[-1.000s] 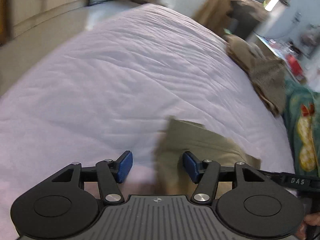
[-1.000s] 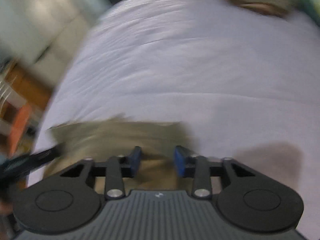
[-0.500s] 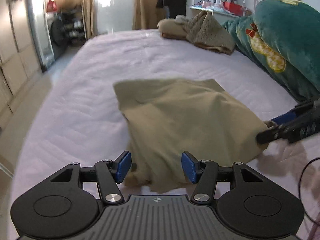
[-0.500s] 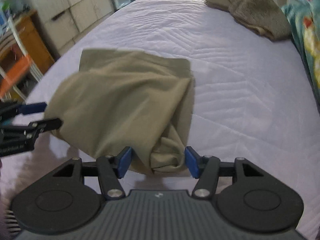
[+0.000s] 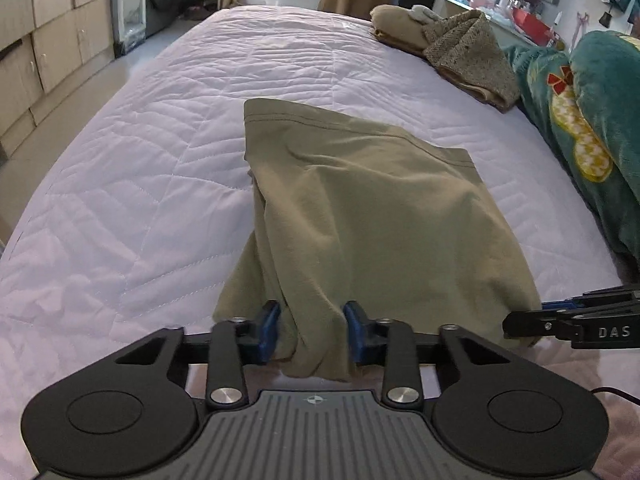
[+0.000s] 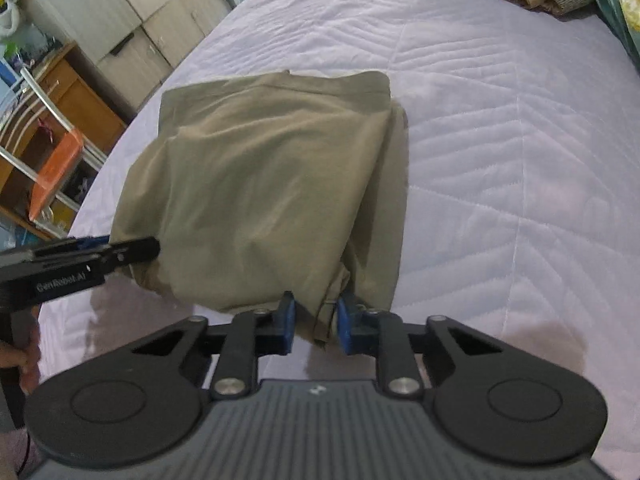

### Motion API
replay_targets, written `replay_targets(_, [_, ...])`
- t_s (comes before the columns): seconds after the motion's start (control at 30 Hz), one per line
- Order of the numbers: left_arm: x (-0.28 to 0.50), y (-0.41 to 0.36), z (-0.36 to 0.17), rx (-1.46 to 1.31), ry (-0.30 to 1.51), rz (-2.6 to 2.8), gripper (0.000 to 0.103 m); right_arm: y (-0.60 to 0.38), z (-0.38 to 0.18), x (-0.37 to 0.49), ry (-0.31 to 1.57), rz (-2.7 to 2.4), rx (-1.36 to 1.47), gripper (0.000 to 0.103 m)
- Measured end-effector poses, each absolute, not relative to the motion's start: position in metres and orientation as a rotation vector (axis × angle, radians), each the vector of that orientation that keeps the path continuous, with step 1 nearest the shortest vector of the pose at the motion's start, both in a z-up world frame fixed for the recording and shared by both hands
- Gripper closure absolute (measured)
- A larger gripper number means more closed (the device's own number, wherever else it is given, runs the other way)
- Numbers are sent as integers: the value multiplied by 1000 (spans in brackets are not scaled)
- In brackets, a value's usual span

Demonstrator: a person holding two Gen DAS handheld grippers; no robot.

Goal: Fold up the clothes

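An olive-green garment (image 5: 360, 200) lies folded over on the lilac quilted bed (image 5: 140, 160), its hemmed edge on the far side. My left gripper (image 5: 312, 328) is at the garment's near left corner, its blue pads pressed on a bunch of the fabric. The right gripper (image 6: 316, 326) pinches the near right corner of the garment (image 6: 260, 180) between closely set pads. Each gripper shows in the other's view: the right gripper (image 5: 560, 320) at the cloth's right edge, the left gripper (image 6: 100, 256) at its left edge. The near edge of the cloth is raised off the bed (image 6: 500, 140).
A pile of brown knit clothes (image 5: 460, 48) lies at the bed's far right. A teal patterned blanket (image 5: 592, 120) runs along the right side. Cabinets (image 5: 40, 40) line the left wall. An orange shelf unit (image 6: 56, 168) stands off the bed's left edge.
Both grippers have swung over the garment and steadied. Their fingers, open around the near corners half a second ago, have narrowed onto the fabric.
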State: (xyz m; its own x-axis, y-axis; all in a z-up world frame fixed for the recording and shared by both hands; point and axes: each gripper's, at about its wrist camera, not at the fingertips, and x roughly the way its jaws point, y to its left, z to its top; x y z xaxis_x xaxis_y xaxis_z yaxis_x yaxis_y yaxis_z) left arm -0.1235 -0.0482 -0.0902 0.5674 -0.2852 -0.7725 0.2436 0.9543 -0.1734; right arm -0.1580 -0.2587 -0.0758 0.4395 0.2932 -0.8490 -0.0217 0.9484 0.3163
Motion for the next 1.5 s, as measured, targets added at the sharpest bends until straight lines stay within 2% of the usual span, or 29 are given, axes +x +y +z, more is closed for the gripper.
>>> replay_targets(0.23, [-116,-31,-96,-62,1007,-362,77,-256,-82,-152,1223,204,214,83])
replay_targets(0.3, [-116,-30,-92,-48,1011,-363,71,-257,-74,-151,1240,199,179,77])
replay_targets(0.43, [-122,-29,-66,-1,965,-343,66,-253,-50,-151,1188,170,114,69])
replay_targets(0.53, [-121,-33,-36,-22,843,-318,55,-238,-24,-143,1048,178,97,60])
replay_targets(0.57, [-118,-37,-29,-38,805,-314,47,-233,-16,-140,1002,180,92,55])
replay_targets(0.6, [-114,-43,-26,-49,780,-308,43,-227,-8,-137,957,183,88,49])
replay_targets(0.7, [-95,-68,-38,-19,769,-311,44,-212,-19,-109,925,182,129,42])
replay_targets(0.8, [-72,-70,-78,-57,938,-271,43,-219,-55,-86,1017,133,191,42])
replay_targets(0.9, [-76,-64,-96,-22,957,-271,40,-240,-81,-83,1082,102,271,47])
replay_targets(1.0, [-81,-58,-90,5,941,-247,39,-246,-73,-91,1068,72,249,42])
replay_targets(1.13, [-89,-51,-79,47,914,-211,39,-255,-63,-102,1050,36,219,42])
replay_targets(1.27, [-97,-51,-81,92,928,-201,37,-229,-76,-116,1116,142,113,33])
replay_targets(1.33, [-102,-47,-81,85,926,-196,37,-233,-87,-119,1128,115,116,24])
replay_targets(1.5, [-120,-47,-70,129,883,-175,37,-257,-70,-123,1133,55,237,22])
